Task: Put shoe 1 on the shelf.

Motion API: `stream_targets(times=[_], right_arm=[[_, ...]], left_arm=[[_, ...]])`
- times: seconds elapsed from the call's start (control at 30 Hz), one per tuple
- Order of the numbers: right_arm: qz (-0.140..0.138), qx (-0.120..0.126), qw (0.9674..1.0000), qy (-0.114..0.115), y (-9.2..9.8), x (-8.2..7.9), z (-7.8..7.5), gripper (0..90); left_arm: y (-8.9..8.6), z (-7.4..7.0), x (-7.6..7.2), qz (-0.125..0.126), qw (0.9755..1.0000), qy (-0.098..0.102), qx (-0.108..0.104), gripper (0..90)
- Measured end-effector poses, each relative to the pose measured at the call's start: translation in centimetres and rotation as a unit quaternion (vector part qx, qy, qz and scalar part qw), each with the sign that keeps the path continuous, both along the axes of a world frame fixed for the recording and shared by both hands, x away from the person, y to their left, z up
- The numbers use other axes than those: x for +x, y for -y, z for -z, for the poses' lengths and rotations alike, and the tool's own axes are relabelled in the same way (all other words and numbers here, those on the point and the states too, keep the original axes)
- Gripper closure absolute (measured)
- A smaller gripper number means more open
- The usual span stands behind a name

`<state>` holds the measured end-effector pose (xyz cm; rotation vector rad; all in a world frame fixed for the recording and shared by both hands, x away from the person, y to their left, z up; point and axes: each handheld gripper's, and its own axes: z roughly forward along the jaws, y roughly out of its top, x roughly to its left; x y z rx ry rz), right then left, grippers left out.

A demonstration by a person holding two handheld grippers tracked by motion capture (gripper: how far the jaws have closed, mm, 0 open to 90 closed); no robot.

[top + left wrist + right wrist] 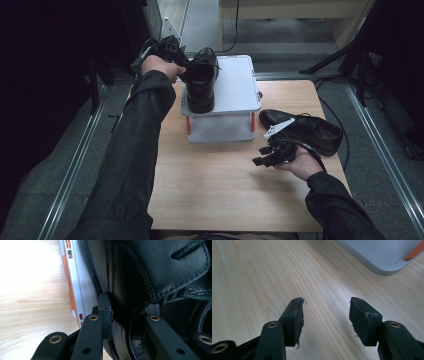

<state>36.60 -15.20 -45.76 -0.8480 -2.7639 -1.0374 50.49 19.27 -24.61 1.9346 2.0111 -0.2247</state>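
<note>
A black leather lace-up shoe [201, 80] stands on the top of a small grey two-level stand [236, 85], heel toward me. My left gripper [176, 56] is shut on the shoe's side wall near the collar. In the left gripper view one jaw sits outside the leather [130, 277] and the other inside the opening. A second black shoe [306, 131] lies on the wooden table [220, 185] right of the stand. My right gripper [261, 155] hovers just in front of that shoe, open, with nothing between its worn pads [295, 316].
The stand has orange posts and a lower shelf [220, 129]; its grey corner [384, 257] shows in the right gripper view. Dark tripod legs and cables lie on the floor to the right [345, 55]. Metal rails run along both sides of the table.
</note>
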Motion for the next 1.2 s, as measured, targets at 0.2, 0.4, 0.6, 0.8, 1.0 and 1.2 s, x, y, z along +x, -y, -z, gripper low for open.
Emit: stream_targets(times=[0.2,0.4,0.6,0.8,1.0,1.2], right_arm=[[0.001,0.000,1.0000,0.000,0.1,0.0,0.0,45.6],[0.002,0.000,1.0000,0.000,0.1,0.0,0.0,45.6],[0.005,0.000,1.0000,0.000,0.3,0.0,0.0,45.6],[0.006,-0.003,1.0000,0.000,0.3,0.0,0.0,45.6],[0.005,0.001,1.0000,-0.009,0.3,0.0,0.1,49.8],[0.003,0.003,0.9999,-0.010,0.3,0.0,0.1,50.4]], left_arm=[[0.3,0.3,-0.1,0.011,0.9999,0.000,0.004,73.3],[0.0,-0.1,-0.3,0.019,0.9998,0.010,-0.006,66.6],[-1.1,-1.7,-1.3,0.041,0.9983,0.040,-0.008,55.4],[-3.9,-3.0,-2.9,0.040,0.9973,0.060,-0.012,53.2],[-6.7,-2.4,-4.8,0.038,0.9966,0.072,-0.011,51.1],[-9.0,1.2,-6.5,0.031,0.9971,0.068,-0.013,50.7]])
